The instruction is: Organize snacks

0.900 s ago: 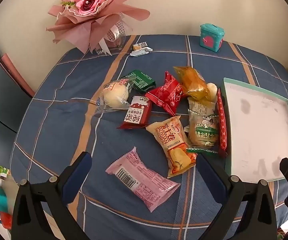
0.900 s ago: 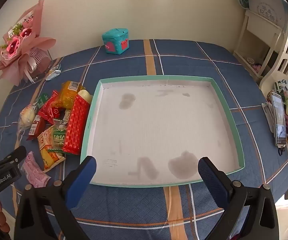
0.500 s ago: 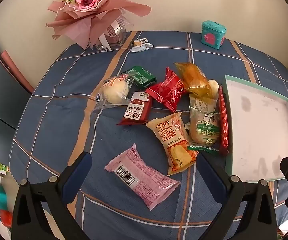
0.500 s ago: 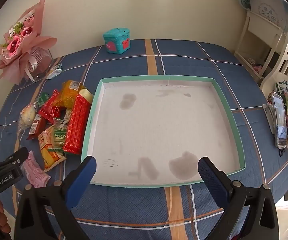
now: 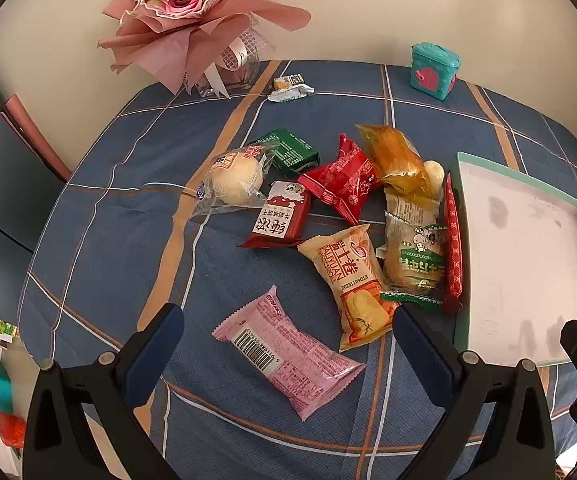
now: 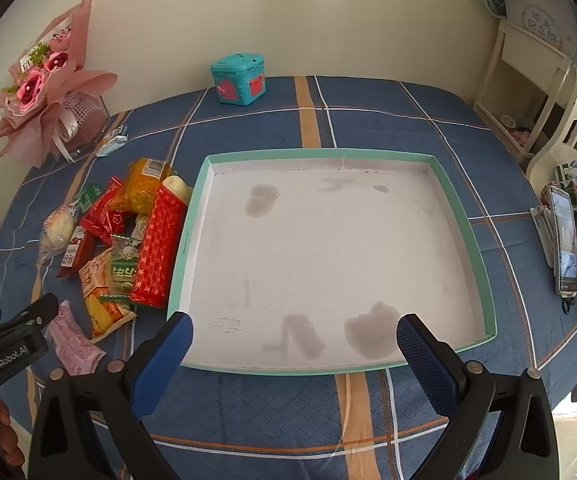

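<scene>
The left gripper (image 5: 286,326) hangs above the counter (image 5: 128,216) with its two blue fingers (image 5: 154,350) wide apart and nothing between them. Right below it lies a pink snack pack (image 5: 288,354) with a bar code on top.

Just past the pink pack sits a pile of snacks. There is a yellow egg-roll pack (image 5: 350,280), a red and white pack (image 5: 280,220), a round bun in a clear bag (image 5: 234,180), a dark green pack (image 5: 290,152), a bright red pack (image 5: 342,182), a golden pack (image 5: 394,158) and a green and white pack (image 5: 416,252). A long red pack (image 5: 453,240) lies right against the left wall of the tray.

The right gripper (image 6: 294,346) is also wide apart and holds nothing. It hangs over the near edge of the big tray (image 6: 464,216), which has a green rim and a white floor with some grey stains. No snack is in the tray.

At the back stand a pink flower bunch (image 5: 192,12) and a small teal box (image 6: 240,78).
</scene>
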